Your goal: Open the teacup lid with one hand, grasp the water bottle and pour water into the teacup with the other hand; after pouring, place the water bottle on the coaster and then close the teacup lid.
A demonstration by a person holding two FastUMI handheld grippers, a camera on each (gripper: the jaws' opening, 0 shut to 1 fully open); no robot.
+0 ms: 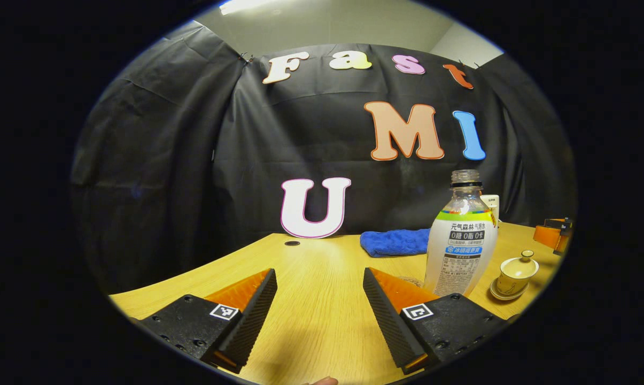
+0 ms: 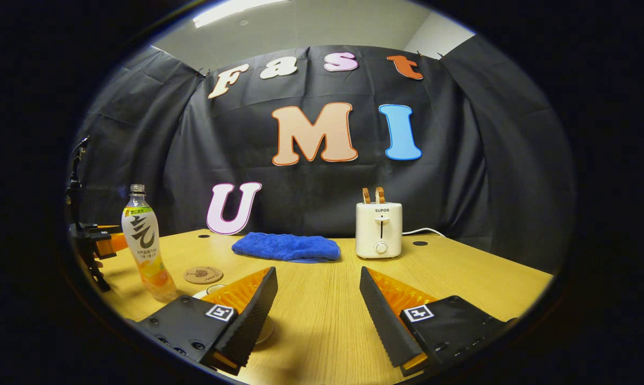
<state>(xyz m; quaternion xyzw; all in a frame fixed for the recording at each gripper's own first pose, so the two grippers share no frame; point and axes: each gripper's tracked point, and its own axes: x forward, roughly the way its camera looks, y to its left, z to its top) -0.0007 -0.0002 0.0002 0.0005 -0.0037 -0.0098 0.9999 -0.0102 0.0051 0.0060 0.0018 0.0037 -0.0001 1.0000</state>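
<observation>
Left gripper (image 1: 319, 299): jaws spread wide, nothing between them, hovering low over the worktop (image 1: 322, 256). Right gripper (image 2: 318, 299): same, released and empty, bare wood between its fingers.

Task status: looks like nothing is done yet.
- Water bottle (image 1: 461, 240) stands upright on the worktop, just ahead-right of the left gripper's right finger, not touched. Neck looks uncapped. In the right gripper view it sits far left, near the coaster (image 2: 203, 275), beside it rather than on it.
- Teacup (image 1: 516, 274) is on its saucer to the right of the bottle in the left gripper view, lid (image 1: 526, 259) seated on it, knob up. In the right gripper view a pale rim pokes out from behind the left finger; probably the saucer, can't confirm.
- Coaster is bare.

Left to do, as I judge it: everything. Lift the lid, grasp the bottle, pour, park the bottle on the coaster, put the lid back.

The left gripper is nearer the bottle, so it's the likely pouring hand; the right would take the lid.

Clutter: blue towel (image 2: 287, 247) folded at the back, white toaster (image 2: 378, 229) right of it, both well apart from the task items. Other gripper's orange-black body is visible at the far right edge of the left gripper view.
</observation>
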